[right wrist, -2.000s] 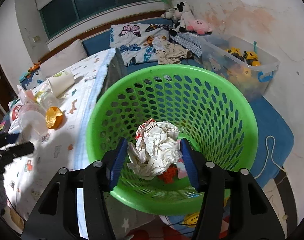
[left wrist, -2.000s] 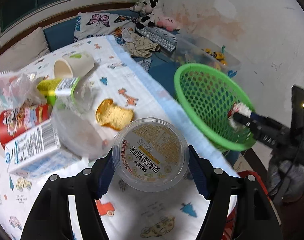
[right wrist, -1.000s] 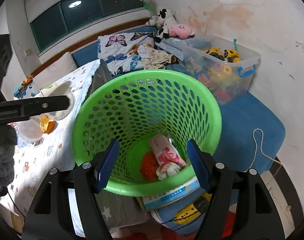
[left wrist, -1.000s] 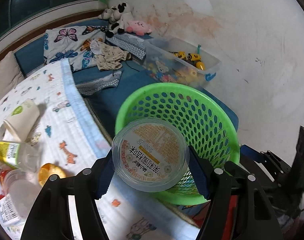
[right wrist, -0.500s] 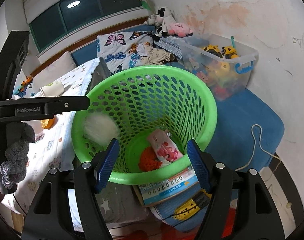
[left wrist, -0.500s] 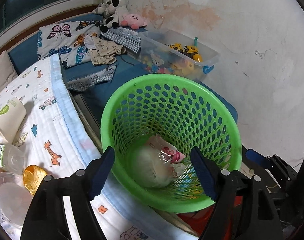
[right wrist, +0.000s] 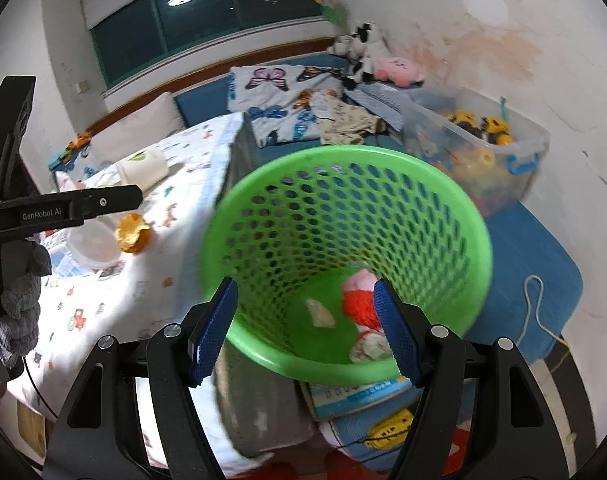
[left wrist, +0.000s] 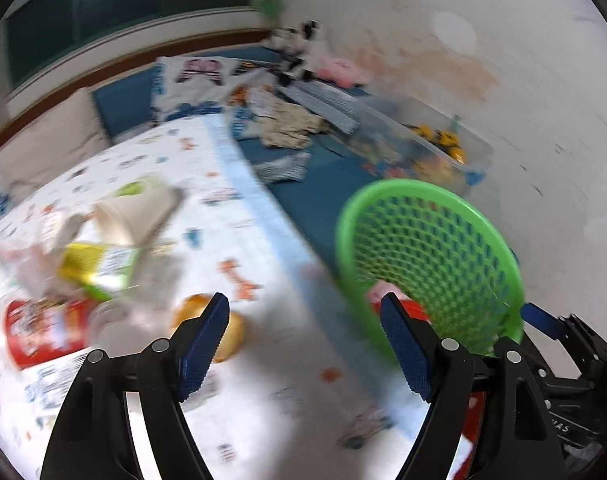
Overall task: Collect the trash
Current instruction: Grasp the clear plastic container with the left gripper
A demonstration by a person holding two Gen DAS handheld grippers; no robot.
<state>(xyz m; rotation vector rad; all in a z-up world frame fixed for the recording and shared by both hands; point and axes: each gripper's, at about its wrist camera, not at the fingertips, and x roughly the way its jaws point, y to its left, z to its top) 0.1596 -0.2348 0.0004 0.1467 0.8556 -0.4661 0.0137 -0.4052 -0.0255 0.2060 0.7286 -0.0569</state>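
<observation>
My left gripper (left wrist: 303, 308) is open and empty above the cartoon-print tablecloth (left wrist: 271, 364); its view is blurred. On the cloth lie a paper cup (left wrist: 139, 208), a bottle with a yellow-green label (left wrist: 99, 264), a red can (left wrist: 39, 332), a carton (left wrist: 51, 380) and an orange wrapper (left wrist: 207, 320). The green mesh basket (left wrist: 427, 256) stands off the table's right edge. My right gripper (right wrist: 305, 292) is open and empty, and hangs over the basket (right wrist: 343, 220). A pink and red wrapper (right wrist: 359, 296) and other scraps lie at its bottom. The left gripper (right wrist: 83, 204) shows at the left.
A clear round tub (right wrist: 91, 244) sits beside the orange wrapper (right wrist: 133, 232). A clear toy box (right wrist: 483, 148) stands by the wall behind the basket. Books (right wrist: 359, 396) and a white cable (right wrist: 535, 312) lie on the blue mat. A grey-gloved hand (right wrist: 19, 300) holds the left gripper.
The left gripper let the round lidded tub drop into the basket, then swung left, back over the table. The right gripper shifted slightly and stays open over the basket.
</observation>
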